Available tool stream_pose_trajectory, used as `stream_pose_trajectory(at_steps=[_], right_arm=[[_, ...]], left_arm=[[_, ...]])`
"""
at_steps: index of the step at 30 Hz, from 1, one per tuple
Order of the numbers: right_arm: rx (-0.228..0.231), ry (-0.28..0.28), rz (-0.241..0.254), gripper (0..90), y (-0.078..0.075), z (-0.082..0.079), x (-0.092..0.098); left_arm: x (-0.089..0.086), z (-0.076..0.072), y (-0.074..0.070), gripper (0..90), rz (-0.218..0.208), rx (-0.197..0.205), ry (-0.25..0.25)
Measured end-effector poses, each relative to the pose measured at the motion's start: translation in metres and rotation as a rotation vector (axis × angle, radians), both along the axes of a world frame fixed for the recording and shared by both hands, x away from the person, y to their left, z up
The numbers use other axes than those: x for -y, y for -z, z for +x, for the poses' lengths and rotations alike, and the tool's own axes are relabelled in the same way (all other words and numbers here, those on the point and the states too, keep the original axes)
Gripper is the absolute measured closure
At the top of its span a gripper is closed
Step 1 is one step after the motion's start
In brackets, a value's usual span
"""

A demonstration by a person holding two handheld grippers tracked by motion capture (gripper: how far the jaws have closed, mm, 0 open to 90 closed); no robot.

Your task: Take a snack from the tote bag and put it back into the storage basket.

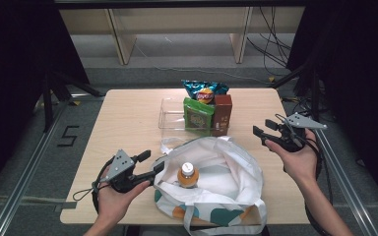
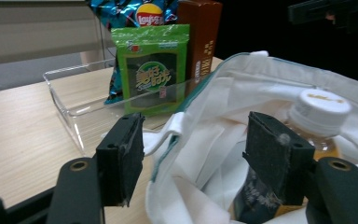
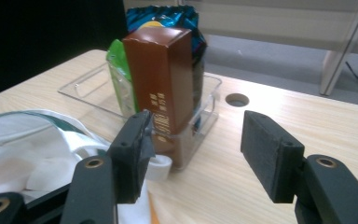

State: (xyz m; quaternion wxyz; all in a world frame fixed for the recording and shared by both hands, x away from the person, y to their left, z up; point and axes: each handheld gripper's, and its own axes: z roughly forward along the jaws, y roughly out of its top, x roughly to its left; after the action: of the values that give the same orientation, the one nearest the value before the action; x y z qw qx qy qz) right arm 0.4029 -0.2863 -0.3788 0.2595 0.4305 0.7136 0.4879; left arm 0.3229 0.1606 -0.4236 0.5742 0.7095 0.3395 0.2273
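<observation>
White canvas dominates the near edge of the pale wooden tabletop (image 1: 128,113), where a cloth tote bag (image 1: 226,172) printed with teal and orange shapes lies slumped with its mouth gaping wide. Inside it stands a bottle of amber drink (image 1: 187,176) with a white cap, upright near the bag's left side.

At the bag's left rim, the left hand-held gripper (image 1: 151,162) is held by a hand coming in from the bottom of the high view. Its jaws are spread, and the bag's rim with its white handle loop (image 2: 175,128) lies between them in the left gripper view, though the pads do not press on the cloth; the bottle shows just past the right-hand jaw.

Beyond the bag, just behind its far rim, sits a clear plastic tray (image 1: 170,115). Its right half holds three snacks standing upright: a green seaweed packet (image 1: 198,115) in front, a brown carton (image 1: 222,113) beside it, and a blue Lay's crisp bag (image 1: 205,91) behind both.

To the right of the tray, the right hand-held gripper (image 1: 261,135) is held above the tabletop and aimed toward the brown carton. Its jaws are parted and have nothing between them, and it stands apart from carton and tray.
</observation>
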Motion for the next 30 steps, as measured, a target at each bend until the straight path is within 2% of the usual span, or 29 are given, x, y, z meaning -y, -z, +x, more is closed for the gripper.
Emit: stream_pose_trajectory(at_steps=[2,3,4,5,6,7,8,9,11,12,16,19,20,23,24,26,30], right_arm=[[-0.016,0.023,0.027,44.1,0.004,-0.002,0.002],[-0.008,0.027,0.016,44.1,0.005,-0.002,0.004],[-0.026,0.032,0.026,44.1,0.005,-0.004,0.005],[-0.009,0.037,0.011,44.1,0.007,-0.004,0.007],[-0.028,0.042,0.016,44.1,0.009,-0.005,0.008],[-0.025,0.048,-0.002,44.1,0.01,-0.005,0.01],[-0.015,0.051,0.001,44.1,0.012,-0.005,0.011],[-0.014,0.042,-0.01,44.1,0.013,-0.004,0.014],[-0.041,0.058,0.014,44.1,0.014,-0.006,0.013],[-0.041,0.058,0.014,44.1,0.014,-0.006,0.013],[-0.036,0.064,0.012,44.0,0.015,-0.005,0.013],[-0.048,0.057,0.012,44.1,0.015,-0.006,0.013],[-0.032,0.04,-0.005,44.0,0.016,-0.003,0.014],[-0.038,0.039,0.006,44.0,0.016,-0.004,0.012],[-0.054,0.051,0.019,44.0,0.016,-0.005,0.01],[-0.04,0.036,-0.012,44.0,0.019,-0.002,0.012],[-0.039,0.026,-0.005,43.9,0.02,-0.002,0.012]], left_arm=[[0.003,-0.001,-0.001,37.2,-0.011,0.013,0.021],[0.005,-0.002,-0.001,37.4,-0.014,0.011,0.028],[0.006,-0.004,-0.002,37.5,-0.005,0.006,0.029],[0.008,-0.006,-0.003,37.7,-0.009,0.008,0.045],[0.01,-0.008,-0.003,38.3,-0.027,-0.005,0.054],[0.01,-0.008,-0.003,38.8,-0.027,-0.005,0.054],[0.014,-0.01,-0.003,39.2,-0.06,-0.014,0.082],[0.014,-0.01,-0.003,39.8,-0.06,-0.014,0.082],[0.022,-0.016,-0.005,40.8,-0.056,-0.015,0.111],[0.022,-0.016,-0.005,41.5,-0.056,-0.015,0.111],[0.036,-0.019,-0.005,44.3,-0.046,0.001,0.169],[0.045,-0.019,-0.004,46.5,-0.034,-0.011,0.191],[0.051,-0.018,-0.003,46.7,-0.03,-0.012,0.201],[0.055,-0.016,-0.002,46.8,-0.019,-0.013,0.207],[0.057,-0.015,-0.001,46.9,-0.016,-0.015,0.21],[0.06,-0.013,0.001,47.2,-0.019,-0.014,0.212],[0.063,-0.009,0.002,49.1,-0.011,-0.022,0.212]])
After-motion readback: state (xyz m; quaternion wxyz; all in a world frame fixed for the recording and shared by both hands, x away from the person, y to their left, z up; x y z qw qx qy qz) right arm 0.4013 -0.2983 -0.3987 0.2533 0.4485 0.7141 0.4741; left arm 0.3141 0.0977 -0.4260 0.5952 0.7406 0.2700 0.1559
